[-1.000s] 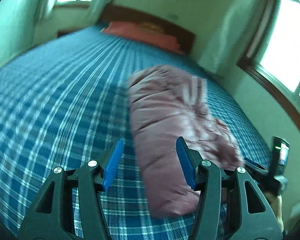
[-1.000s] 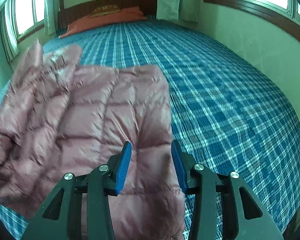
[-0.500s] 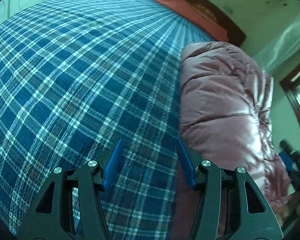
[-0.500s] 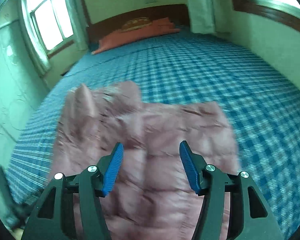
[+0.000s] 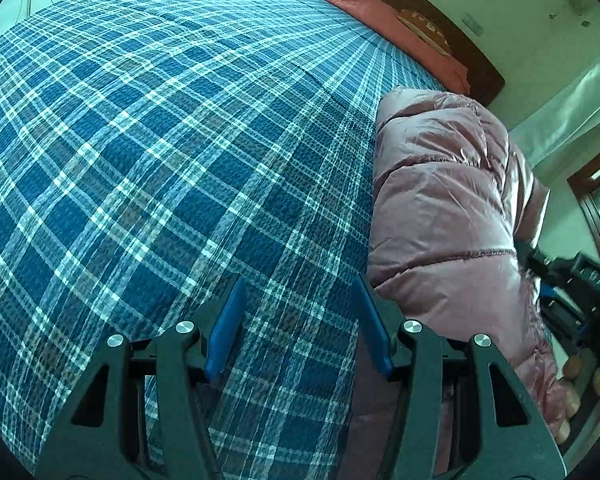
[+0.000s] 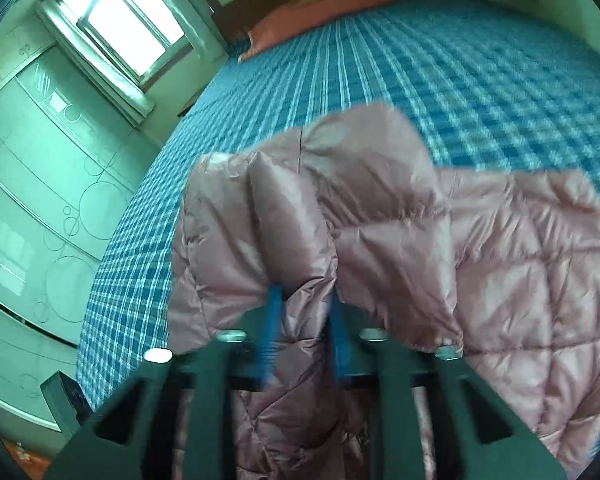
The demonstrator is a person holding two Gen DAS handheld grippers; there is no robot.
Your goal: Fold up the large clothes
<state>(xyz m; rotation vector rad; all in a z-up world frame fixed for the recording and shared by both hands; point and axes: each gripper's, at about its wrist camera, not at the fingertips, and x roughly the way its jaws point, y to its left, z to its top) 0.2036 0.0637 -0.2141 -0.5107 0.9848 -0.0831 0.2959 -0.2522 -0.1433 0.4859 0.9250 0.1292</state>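
Note:
A pink quilted puffer jacket (image 5: pixel 440 208) lies folded on the blue plaid bedspread (image 5: pixel 160 140). My left gripper (image 5: pixel 299 284) is open just left of the jacket's edge, with only bedspread between its blue pads. In the right wrist view, my right gripper (image 6: pixel 304 296) has its jaws closing on a raised fold of the jacket (image 6: pixel 380 208), and the fabric is pinched between the blue pads. The right gripper (image 5: pixel 572 292) also shows at the far side of the jacket in the left wrist view, with a person's fingers (image 5: pixel 572 400) below it.
An orange pillow (image 6: pixel 324 4) lies at the dark wooden headboard (image 5: pixel 460 44). A window (image 6: pixel 120 12) and pale green wardrobe doors (image 6: pixel 28 200) stand past the bed's left side. Plaid bedspread stretches wide to the left of the jacket.
My left gripper sank and shifted off the jacket onto the bedspread beside it. My right gripper swung left over the jacket, opened wider, then closed on a fold.

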